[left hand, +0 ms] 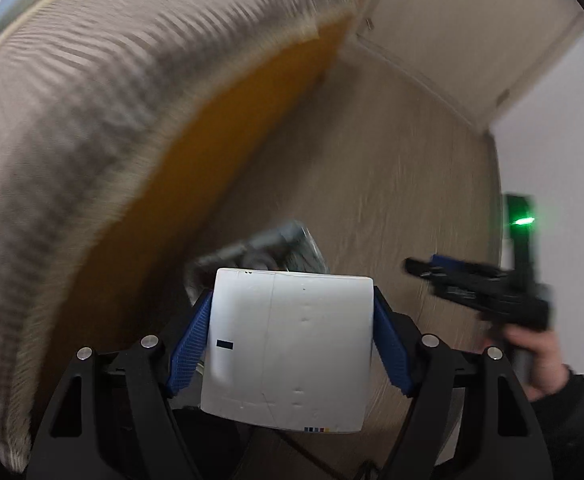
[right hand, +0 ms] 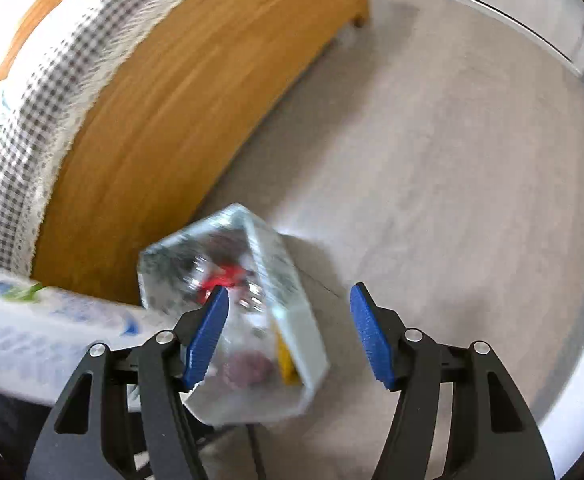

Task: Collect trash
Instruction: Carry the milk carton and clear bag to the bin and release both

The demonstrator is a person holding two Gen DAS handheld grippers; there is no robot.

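My left gripper [left hand: 292, 344] is shut on a white carton [left hand: 288, 352], its blue pads pressed on both sides; the carton also shows at the left edge of the right wrist view [right hand: 52, 336]. A clear plastic tray with printed wrapper [right hand: 244, 320] lies on the beige floor beside the bed; its far end peeks above the carton in the left wrist view [left hand: 268, 252]. My right gripper [right hand: 288, 336] is open, its left pad [right hand: 208, 336] over the tray, and it holds nothing. It shows at the right of the left wrist view [left hand: 424, 266].
A bed with an orange wooden frame [right hand: 164, 120] and a checked cover [right hand: 52, 80] fills the left side. Beige floor [right hand: 432, 180] stretches to the right. A white wall [left hand: 564, 140] and a light door [left hand: 452, 20] stand beyond.
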